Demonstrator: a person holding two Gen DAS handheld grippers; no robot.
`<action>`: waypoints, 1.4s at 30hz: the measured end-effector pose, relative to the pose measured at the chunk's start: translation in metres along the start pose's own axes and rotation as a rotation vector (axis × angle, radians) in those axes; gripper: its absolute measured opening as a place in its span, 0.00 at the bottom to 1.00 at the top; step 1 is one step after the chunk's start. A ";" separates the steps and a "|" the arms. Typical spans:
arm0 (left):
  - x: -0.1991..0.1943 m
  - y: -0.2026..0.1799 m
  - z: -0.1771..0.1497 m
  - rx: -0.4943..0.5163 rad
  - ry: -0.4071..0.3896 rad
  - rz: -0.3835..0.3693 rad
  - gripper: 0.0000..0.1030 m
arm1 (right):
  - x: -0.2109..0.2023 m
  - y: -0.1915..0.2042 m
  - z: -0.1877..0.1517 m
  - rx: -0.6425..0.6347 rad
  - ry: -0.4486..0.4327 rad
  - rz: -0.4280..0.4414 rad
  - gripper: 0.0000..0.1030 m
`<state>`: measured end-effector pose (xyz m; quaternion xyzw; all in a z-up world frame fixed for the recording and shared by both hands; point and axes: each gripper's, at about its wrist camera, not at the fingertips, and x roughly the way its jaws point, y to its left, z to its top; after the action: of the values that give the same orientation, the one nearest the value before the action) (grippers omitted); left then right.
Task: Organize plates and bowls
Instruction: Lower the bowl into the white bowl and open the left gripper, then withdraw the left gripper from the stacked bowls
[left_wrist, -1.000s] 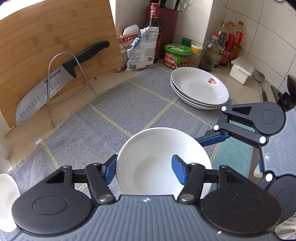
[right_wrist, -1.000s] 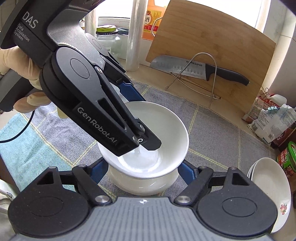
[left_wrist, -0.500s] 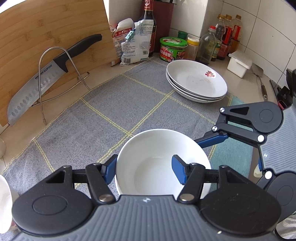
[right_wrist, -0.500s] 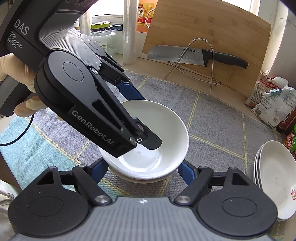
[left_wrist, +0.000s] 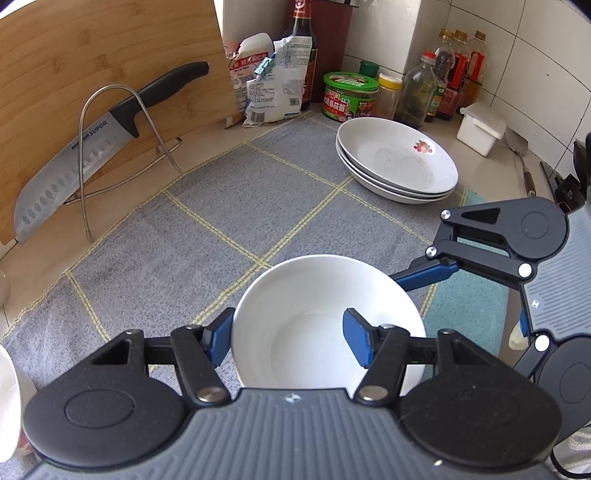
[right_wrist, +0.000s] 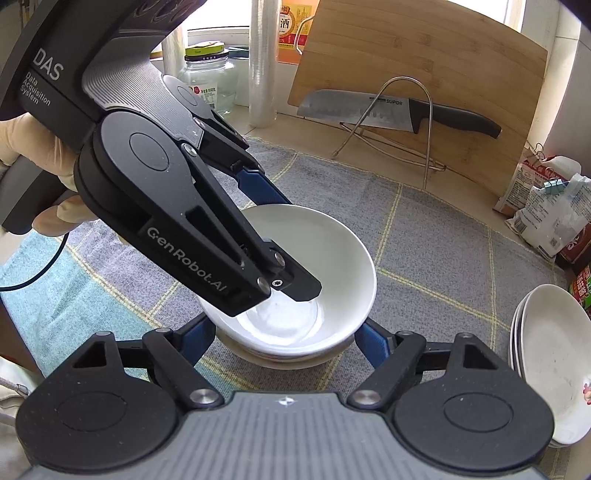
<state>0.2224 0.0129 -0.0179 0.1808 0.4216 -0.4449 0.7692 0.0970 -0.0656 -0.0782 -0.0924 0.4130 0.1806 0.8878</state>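
A white bowl (left_wrist: 325, 317) sits nested in a second white bowl (right_wrist: 280, 360) on the grey cloth. My left gripper (left_wrist: 288, 341) straddles the top bowl's near rim, one finger outside and one inside, jaws apart; it also shows in the right wrist view (right_wrist: 280, 269). My right gripper (right_wrist: 286, 332) is open, with its blue fingers on either side of the lower bowl. A stack of white plates (left_wrist: 397, 158) with a red flower mark lies at the back right, and shows in the right wrist view (right_wrist: 550, 365).
A grey checked cloth (left_wrist: 221, 206) covers the counter. A knife (left_wrist: 92, 144) leans in a wire stand against a bamboo board (left_wrist: 92, 55). Bags, a green tin (left_wrist: 349, 96), bottles and a white box (left_wrist: 480, 127) line the back wall. Another white dish edge (left_wrist: 7, 398) shows at far left.
The top bowl has sunk lower into the bowl beneath it. Both grippers have shifted slightly, with the counter's back items appearing farther away.
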 end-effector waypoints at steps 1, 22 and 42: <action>0.000 0.000 0.000 -0.002 -0.001 -0.001 0.59 | 0.000 0.000 0.000 0.003 -0.001 0.002 0.83; -0.039 0.003 -0.031 -0.069 -0.135 0.105 0.90 | -0.017 0.007 -0.005 -0.002 -0.058 -0.022 1.00; -0.081 0.080 -0.115 -0.396 -0.200 0.437 0.94 | -0.014 0.029 0.050 -0.059 -0.082 -0.006 1.00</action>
<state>0.2135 0.1744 -0.0267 0.0691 0.3734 -0.1938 0.9046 0.1123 -0.0267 -0.0358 -0.1125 0.3706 0.1936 0.9014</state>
